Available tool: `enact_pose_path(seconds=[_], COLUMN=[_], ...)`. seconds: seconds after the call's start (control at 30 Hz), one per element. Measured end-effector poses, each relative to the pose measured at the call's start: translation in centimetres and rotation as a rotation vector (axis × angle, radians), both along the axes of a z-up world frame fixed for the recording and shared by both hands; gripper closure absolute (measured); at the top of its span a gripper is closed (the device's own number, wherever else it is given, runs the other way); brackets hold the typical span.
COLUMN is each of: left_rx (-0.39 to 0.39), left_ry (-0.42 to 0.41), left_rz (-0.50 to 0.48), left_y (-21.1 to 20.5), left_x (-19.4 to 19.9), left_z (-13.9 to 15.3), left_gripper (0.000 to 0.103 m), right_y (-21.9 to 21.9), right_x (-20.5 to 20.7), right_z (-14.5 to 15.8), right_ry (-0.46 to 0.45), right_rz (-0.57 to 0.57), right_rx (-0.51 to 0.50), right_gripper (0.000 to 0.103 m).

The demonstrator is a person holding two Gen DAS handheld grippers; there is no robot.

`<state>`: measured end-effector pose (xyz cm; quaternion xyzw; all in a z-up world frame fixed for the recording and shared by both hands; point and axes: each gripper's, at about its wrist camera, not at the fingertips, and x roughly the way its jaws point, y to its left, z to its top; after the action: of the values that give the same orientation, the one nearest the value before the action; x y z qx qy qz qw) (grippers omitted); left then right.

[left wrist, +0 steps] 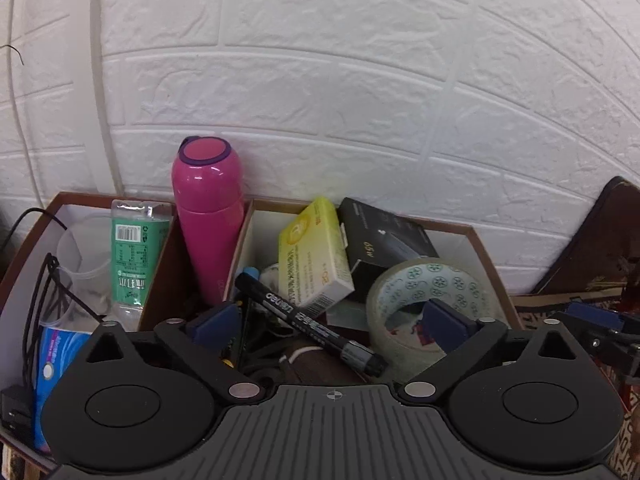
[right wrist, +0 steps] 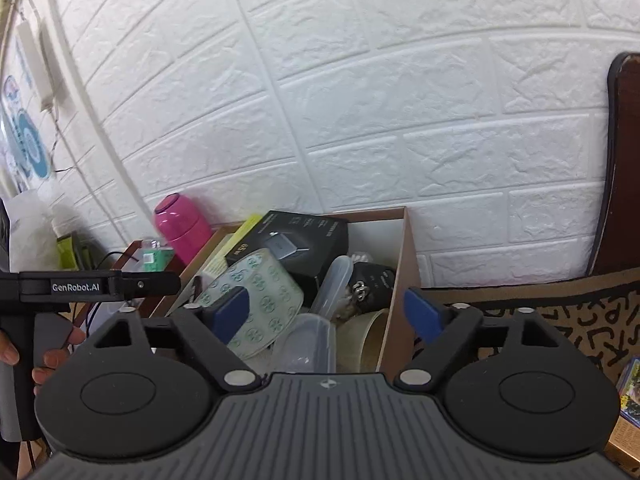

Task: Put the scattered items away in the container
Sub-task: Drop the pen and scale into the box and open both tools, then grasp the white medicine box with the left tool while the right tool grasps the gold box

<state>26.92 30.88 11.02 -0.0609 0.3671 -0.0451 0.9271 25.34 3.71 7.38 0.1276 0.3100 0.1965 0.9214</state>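
Note:
A brown divided box (left wrist: 486, 248) stands against the white wall; it also shows in the right wrist view (right wrist: 404, 264). In it are a pink bottle (left wrist: 210, 216), a yellow box (left wrist: 312, 252), a black box (left wrist: 384, 240), a clear tape roll (left wrist: 432, 304) and a black marker (left wrist: 316, 326). The left compartment holds a green packet (left wrist: 132, 260). My left gripper (left wrist: 328, 322) is open and empty just above the marker. My right gripper (right wrist: 328, 310) is open and empty over the box's right end, above a clear plastic container (right wrist: 308, 340) and the tape roll (right wrist: 260, 300).
A patterned brown mat (right wrist: 560, 312) lies right of the box. A dark board (right wrist: 624, 160) leans on the wall at the right. A black cable (left wrist: 36, 300) and a blue packet (left wrist: 52, 368) sit at the box's left end. The left gripper's body (right wrist: 80, 286) shows at the left.

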Motion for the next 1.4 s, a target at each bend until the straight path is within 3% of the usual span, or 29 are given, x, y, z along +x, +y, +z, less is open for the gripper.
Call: enact_pose_path(seconds=[0.1,0.43,0.6,0.77,0.9,0.97,1.07,1.2,1.27,1.4], left_rx=[0.011,-0.043,-0.085,-0.133,-0.145,-0.143,-0.099,-0.014,-0.009,0.016], left_ry=[-0.006,-0.094,-0.124,-0.088,-0.037,-0.018,-0.005,-0.036,-0.045,-0.07], left_rz=[-0.037,-0.152,-0.223,-0.234,-0.251,-0.245,-0.244,-0.237,-0.233,-0.202], left_y=[-1.9,-8.1,-12.2,-16.3,-19.8,-21.3,-23.5,-26.2,-27.2,-29.0], left_x=[-2.1,-12.2,-18.0,-21.3,-22.1,-21.7,-20.4,-18.5,-17.3,-15.1], left_z=[0.8,2.0,-0.6,-5.9,-10.3,-11.9,-13.6,-14.4,-14.6,-15.0], left_gripper=[0.0,0.0,0.0,0.0,0.0,0.0,0.004,0.011,0.018,0.021], right_y=[0.0,-3.1,-7.5,-12.2,-15.1,-16.0,-16.9,-18.0,-18.6,-19.6], right_x=[-1.7,-10.2,-15.9,-20.4,-21.3,-21.6,-21.5,-20.1,-19.1,-17.1], right_z=[1.2,4.5,3.0,-1.7,-6.6,-8.5,-10.5,-12.1,-12.7,-13.1], right_ry=[-0.014,-0.067,-0.086,-0.059,0.075,0.1,0.093,0.08,0.061,0.005], right_rz=[0.027,0.106,0.06,-0.081,-0.124,-0.142,-0.147,-0.134,-0.139,-0.13], right_rx=[-0.003,-0.075,-0.077,-0.168,-0.225,-0.253,-0.283,-0.277,-0.273,-0.277], right_gripper=[0.003,0.001,0.001,0.001,0.001,0.001,0.003,0.021,0.029,0.034])
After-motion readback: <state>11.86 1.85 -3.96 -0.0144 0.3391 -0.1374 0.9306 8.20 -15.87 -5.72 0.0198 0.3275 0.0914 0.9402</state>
